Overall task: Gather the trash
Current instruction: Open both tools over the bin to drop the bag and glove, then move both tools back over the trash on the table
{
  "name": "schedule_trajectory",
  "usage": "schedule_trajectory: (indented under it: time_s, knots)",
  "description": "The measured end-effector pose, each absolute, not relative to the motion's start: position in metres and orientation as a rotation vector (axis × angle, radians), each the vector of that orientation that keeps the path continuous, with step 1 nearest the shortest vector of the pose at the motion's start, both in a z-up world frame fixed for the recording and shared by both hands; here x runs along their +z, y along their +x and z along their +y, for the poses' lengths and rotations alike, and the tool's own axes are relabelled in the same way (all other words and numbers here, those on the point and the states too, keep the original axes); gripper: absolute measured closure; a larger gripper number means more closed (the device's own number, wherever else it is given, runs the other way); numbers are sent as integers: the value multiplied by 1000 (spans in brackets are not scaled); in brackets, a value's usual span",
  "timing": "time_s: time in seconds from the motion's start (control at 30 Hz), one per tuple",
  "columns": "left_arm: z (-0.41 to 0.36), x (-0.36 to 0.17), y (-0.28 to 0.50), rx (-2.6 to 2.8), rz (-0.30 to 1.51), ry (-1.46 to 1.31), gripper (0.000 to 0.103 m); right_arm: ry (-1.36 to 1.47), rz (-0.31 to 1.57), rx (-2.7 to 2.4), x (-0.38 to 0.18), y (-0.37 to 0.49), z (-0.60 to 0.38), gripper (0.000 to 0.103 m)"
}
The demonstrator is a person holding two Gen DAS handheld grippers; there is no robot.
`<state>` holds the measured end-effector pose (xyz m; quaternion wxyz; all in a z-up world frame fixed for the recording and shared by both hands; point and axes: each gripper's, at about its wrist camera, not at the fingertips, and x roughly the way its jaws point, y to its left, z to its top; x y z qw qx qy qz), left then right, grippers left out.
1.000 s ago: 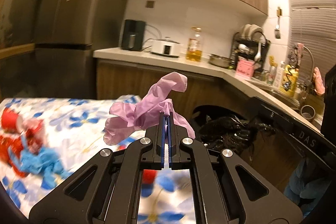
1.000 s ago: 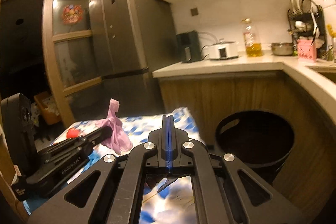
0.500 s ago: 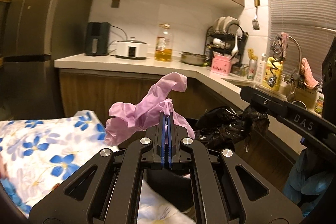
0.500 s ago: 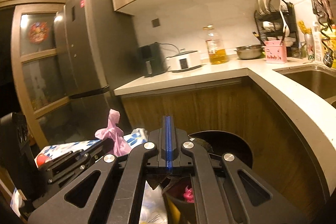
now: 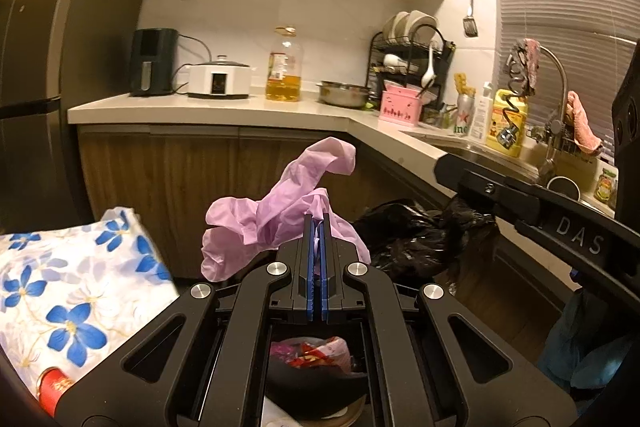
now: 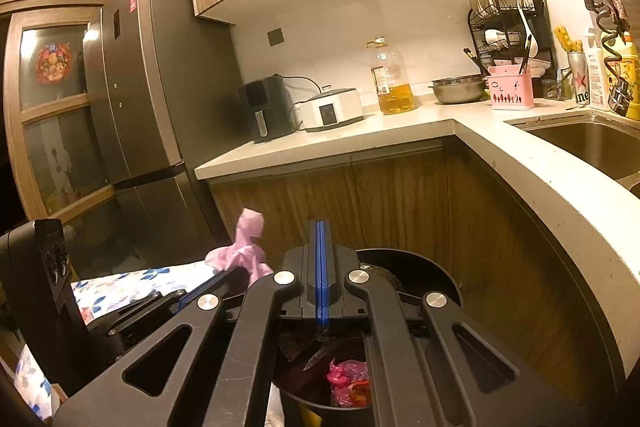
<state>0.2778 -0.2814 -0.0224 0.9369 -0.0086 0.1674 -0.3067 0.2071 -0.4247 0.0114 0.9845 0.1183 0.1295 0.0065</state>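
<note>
- The left hand-held gripper (image 5: 318, 227) has its blue pads pressed together on a pink glove (image 5: 280, 215), pinching a fold of it
- The glove's long axis runs up and to the right from the pads, its limp top curling rightward; a crumpled lobe sags to the left of the pads
- The glove is thin, wrinkled and soft, with a dull sheen
- The right hand-held gripper (image 6: 320, 255) is fully closed; a torn dark scrap shows just under its pads, and whether that scrap is gripped I cannot tell
- Below and ahead of both hand-held grippers stands a round black bin (image 6: 416, 267) with a crinkled black bag liner (image 5: 412, 235); the gripper frames hide most of its mouth
- Inside the bin, pink and red wrappers (image 6: 348, 383) show only through gaps in the frame
- To the left lies a cloth with blue flowers (image 5: 72, 291), cut off by the picture edge; a red object at its lower corner is hard to identify
</note>
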Motion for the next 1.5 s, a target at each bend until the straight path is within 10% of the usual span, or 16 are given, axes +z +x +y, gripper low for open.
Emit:
schedule_trajectory:
  time_s: [0.33, 0.47, 0.77, 1.0, 1.5]
  knots:
    - [-306, -42, 294, -679, 385, 5, 96, 289, 286, -7, 4, 218, -443, 94]
    - [-307, -53, 299, -673, 409, 3, 51, 313, 287, -27, 1, 219, -451, 79]
    - [-277, -59, 295, -540, 431, -38, 18, 320, 288, -75, -4, 206, -452, 40]
    - [-228, -60, 268, -385, 427, -78, 11, 285, 294, -133, -11, 192, -435, 17]
    - [-119, -55, 188, -124, 318, -102, 10, 200, 305, -105, -25, 159, -362, 16]
